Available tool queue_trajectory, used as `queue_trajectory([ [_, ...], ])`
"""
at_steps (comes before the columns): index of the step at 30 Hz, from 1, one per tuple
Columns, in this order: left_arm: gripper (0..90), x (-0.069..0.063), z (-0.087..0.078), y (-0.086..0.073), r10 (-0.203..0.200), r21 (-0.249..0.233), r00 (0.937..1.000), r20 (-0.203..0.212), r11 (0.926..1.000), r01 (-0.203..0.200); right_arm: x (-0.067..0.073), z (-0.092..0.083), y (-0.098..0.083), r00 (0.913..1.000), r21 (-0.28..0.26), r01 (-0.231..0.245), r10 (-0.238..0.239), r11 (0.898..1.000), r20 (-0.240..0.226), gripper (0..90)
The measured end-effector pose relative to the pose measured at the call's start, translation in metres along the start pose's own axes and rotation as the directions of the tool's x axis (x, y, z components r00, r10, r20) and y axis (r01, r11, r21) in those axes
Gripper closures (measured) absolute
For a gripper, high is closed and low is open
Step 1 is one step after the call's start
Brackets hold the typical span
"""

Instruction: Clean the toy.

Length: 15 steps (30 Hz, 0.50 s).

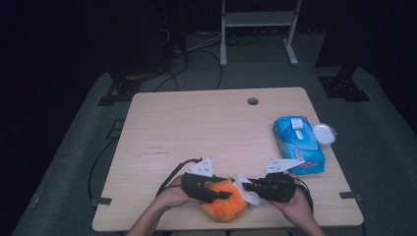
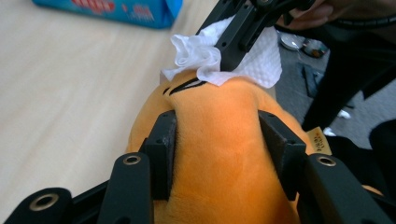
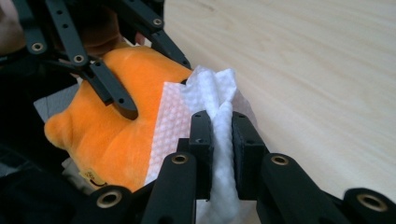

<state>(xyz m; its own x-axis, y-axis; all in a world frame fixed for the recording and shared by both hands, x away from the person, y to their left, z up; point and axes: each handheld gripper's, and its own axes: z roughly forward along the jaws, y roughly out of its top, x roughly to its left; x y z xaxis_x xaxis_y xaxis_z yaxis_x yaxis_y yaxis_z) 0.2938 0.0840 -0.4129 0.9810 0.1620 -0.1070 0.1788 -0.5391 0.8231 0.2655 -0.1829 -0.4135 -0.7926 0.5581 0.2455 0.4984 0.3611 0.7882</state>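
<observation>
Nearest the person's edge of the wooden table (image 1: pixel 196 118), item one: orange plush toy (image 1: pixel 223 202), soft, rounded, short-piled, with black stitched marks on one face and a small yellow label at its side. It overhangs or sits right at the front edge; whether it rests fully on the surface cannot be told.

Item two: left gripper (image 1: pixel 212 192), jaws clamped on the toy from either side, pads pressed into the plush so that the fabric bulges between them, as the left gripper view shows. It comes in from the toy's left and holds it steady.

Item three: white wet wipe (image 3: pixel 212 100), embossed, crumpled at its free end, lying flat against the toy's upper right flank and touching it.

Item four: right gripper (image 1: pixel 253 187), jaws closed tight on the wipe, which runs as a pinched strip between the pads. It points leftward at the toy, tip to tip with the other tool.

Governing relation: the toy lies directly ahead of the right gripper, just beyond its fingertips, with the wipe as the only layer between. The right hand is the working one; judged from this, wiping strokes would run along the plush surface toward the left gripper, which must not loosen.

Farther off, well apart at the right: blue wipes packet (image 1: pixel 299 143), flap uppermost, and beside it a round white lid (image 1: pixel 324 133).
</observation>
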Motion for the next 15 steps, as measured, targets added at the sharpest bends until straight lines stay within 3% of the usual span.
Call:
queue_trajectory([
  [1, 53.0, 0.001, -0.002, 0.007, 0.041, -0.010, 0.9982, -0.044, 0.9991, -0.041, -0.003, -0.006, 0.002, 0.9998, -0.028, -0.003, 0.004, 1.000, 0.018, 79.9],
  [5, 52.2, 0.013, -0.007, 0.021, 0.056, -0.067, 0.9925, -0.109, 0.9957, -0.064, -0.013, -0.024, 0.007, 0.9981, -0.085, -0.022, 0.027, 0.996, 0.055, 79.9],
  [8, 51.3, 0.027, -0.007, 0.030, 0.086, -0.070, 0.9810, -0.174, 0.9926, -0.100, -0.024, -0.035, 0.007, 0.9944, -0.097, -0.029, 0.038, 0.995, 0.098, 80.0],
  [15, 49.6, 0.060, 0.001, 0.027, 0.074, -0.067, 0.9631, -0.259, 0.9934, -0.094, -0.045, -0.050, -0.009, 0.9803, -0.076, -0.046, 0.059, 0.996, 0.189, 79.9],
])
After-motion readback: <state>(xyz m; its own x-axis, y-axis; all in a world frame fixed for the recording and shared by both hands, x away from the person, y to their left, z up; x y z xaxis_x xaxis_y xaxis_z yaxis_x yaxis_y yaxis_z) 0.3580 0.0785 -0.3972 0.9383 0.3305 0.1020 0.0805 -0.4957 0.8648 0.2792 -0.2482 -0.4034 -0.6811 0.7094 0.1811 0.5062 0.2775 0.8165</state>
